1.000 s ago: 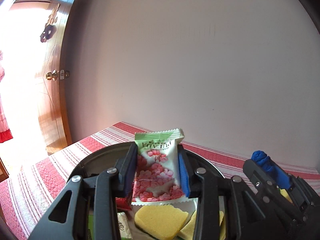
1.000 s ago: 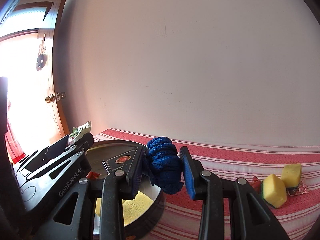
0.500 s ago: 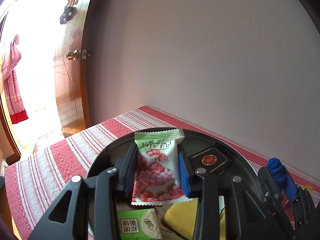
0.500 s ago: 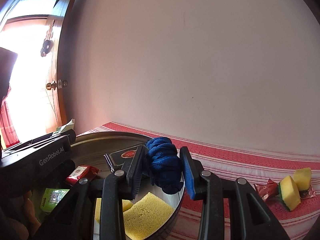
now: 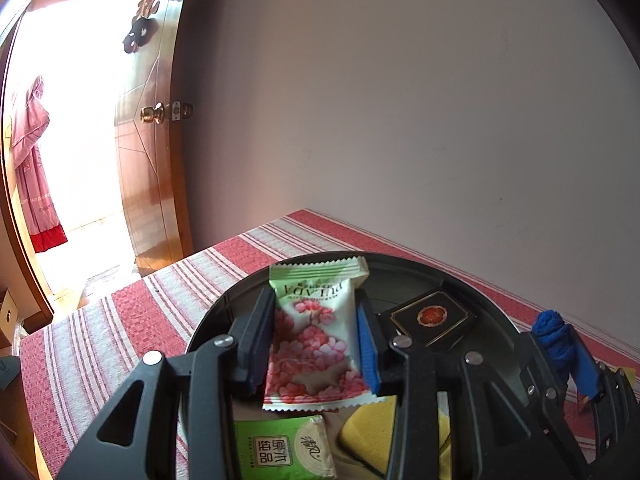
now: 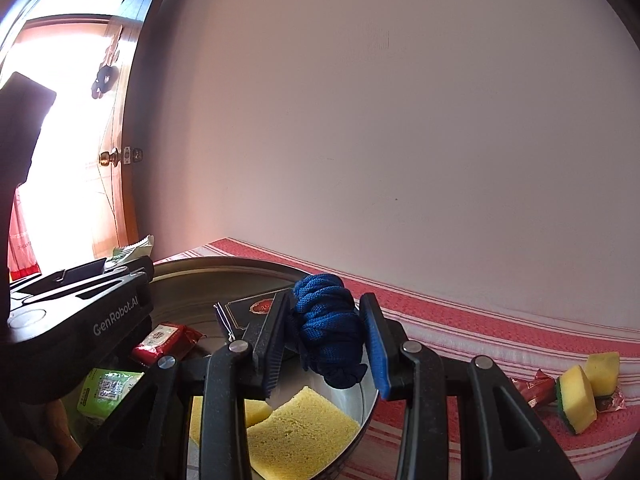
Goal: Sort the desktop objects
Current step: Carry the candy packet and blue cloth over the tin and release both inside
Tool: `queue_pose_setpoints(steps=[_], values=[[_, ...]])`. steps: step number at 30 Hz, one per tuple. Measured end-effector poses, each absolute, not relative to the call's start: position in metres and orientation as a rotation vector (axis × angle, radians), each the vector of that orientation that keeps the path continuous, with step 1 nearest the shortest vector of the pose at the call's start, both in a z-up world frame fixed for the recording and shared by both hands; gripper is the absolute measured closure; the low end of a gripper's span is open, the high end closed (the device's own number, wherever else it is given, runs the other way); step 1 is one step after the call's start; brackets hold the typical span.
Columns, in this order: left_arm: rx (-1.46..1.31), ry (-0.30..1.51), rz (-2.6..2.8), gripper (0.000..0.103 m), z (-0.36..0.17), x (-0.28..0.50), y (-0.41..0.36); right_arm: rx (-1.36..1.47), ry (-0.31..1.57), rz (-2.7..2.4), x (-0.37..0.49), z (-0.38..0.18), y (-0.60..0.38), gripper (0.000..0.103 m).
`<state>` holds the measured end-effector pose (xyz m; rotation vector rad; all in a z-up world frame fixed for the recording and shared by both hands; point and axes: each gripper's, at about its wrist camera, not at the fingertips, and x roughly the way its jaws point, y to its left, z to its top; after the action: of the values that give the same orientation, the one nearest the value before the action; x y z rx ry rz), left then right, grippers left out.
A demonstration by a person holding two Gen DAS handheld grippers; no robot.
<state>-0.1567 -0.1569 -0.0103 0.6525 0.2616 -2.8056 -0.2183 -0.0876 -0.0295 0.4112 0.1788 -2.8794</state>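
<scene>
My left gripper (image 5: 314, 342) is shut on a white and green snack packet with pink flowers (image 5: 312, 336), held over a round dark tin (image 5: 496, 316). My right gripper (image 6: 326, 340) is shut on a bundle of blue cord (image 6: 328, 328), hanging over the tin's right rim (image 6: 366, 404). Inside the tin lie yellow sponges (image 6: 300, 432), a black box with a red emblem (image 5: 434, 316), a green packet (image 5: 280, 448) and a red packet (image 6: 166, 342). The right gripper with the cord (image 5: 558, 340) shows at the right of the left wrist view.
The tin stands on a red and white striped cloth (image 5: 100, 344) against a plain wall. Two more yellow sponges (image 6: 580, 394) and red wrappers (image 6: 534, 386) lie on the cloth to the right. An open wooden door (image 5: 152, 152) is at the left.
Both grippers have come forward and lower over the tin, so more of its contents shows. Each keeps its hold on the same thing.
</scene>
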Motion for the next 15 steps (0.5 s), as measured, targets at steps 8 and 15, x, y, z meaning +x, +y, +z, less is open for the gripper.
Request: queue_pose_setpoints(steps=[8, 15], values=[[0.660, 0.263, -2.797, 0.065, -0.0116, -0.1573, -0.1584, 0.430, 0.178, -2.859, -0.2236, -0.0320, -0.0914, 0.063], [0.673, 0.283, -2.765, 0.056, -0.0134, -0.1576, -0.1611, 0.380, 0.199, -2.882, -0.2167, -0.0323, -0.0928, 0.027]])
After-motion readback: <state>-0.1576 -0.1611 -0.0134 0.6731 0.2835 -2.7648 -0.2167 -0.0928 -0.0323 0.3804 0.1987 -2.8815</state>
